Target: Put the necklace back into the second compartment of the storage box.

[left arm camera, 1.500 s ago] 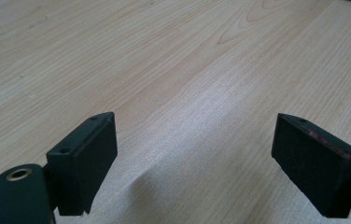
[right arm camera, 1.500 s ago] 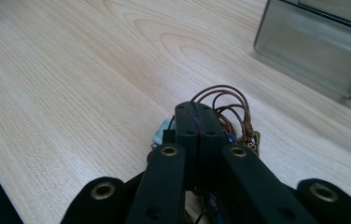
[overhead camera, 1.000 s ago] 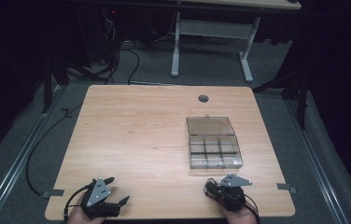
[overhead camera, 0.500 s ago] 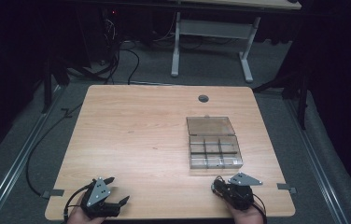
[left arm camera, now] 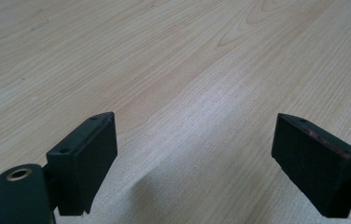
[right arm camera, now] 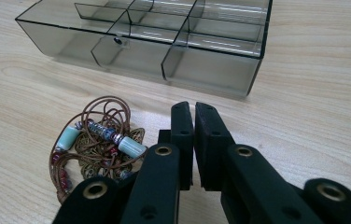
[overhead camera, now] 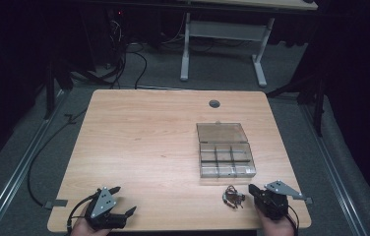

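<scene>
Shifted right gripper [overhead camera: 253, 190] rightward, baring beaded necklace [overhead camera: 233, 195] just before compartment box [overhead camera: 226, 157]; jaws closed, empty; left gripper [overhead camera: 123, 200] spread wide, far left of box.

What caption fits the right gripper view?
Shut tongs beside a tangled beaded necklace, with an open clear box behind.

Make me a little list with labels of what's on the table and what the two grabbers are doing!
table: light wooden top
box: clear smoky plastic box with compartments, lid open, looks empty
jewellery: beaded necklace or bracelet on brown cord, bunched in a heap on the table, just in front of the box
left gripper: near table edge, jaws wide apart, nothing between them
right gripper: jaws closed together, holding nothing, right beside the jewellery
</scene>
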The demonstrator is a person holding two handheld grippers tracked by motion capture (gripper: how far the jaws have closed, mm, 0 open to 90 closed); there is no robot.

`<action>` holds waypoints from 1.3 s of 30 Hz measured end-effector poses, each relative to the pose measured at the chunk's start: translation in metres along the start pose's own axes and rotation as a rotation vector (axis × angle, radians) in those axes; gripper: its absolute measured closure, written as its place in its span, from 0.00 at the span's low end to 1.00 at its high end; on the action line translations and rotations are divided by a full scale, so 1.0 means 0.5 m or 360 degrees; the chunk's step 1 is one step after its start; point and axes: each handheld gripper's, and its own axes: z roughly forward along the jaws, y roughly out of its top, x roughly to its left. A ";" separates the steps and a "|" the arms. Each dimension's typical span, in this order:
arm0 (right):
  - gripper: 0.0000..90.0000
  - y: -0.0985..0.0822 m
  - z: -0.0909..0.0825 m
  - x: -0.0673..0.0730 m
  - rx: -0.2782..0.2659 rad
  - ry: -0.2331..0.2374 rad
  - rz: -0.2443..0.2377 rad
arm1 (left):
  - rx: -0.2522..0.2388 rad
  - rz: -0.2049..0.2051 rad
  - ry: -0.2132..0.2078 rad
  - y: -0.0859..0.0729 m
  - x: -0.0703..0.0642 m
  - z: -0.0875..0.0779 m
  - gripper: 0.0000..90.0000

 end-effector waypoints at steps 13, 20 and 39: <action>0.87 0.007 0.002 0.012 0.0079 -0.0040 -0.0014 | -0.0006 0.0001 -0.0001 0.000 0.000 -0.001 0.16; 0.83 0.017 -0.002 0.017 0.0195 -0.0032 -0.0049 | -0.0009 0.0017 -0.0007 -0.001 -0.002 -0.002 0.16; 0.74 0.060 0.008 -0.001 0.0582 0.0021 0.0007 | -0.0008 0.0028 -0.0026 -0.002 -0.002 -0.003 0.16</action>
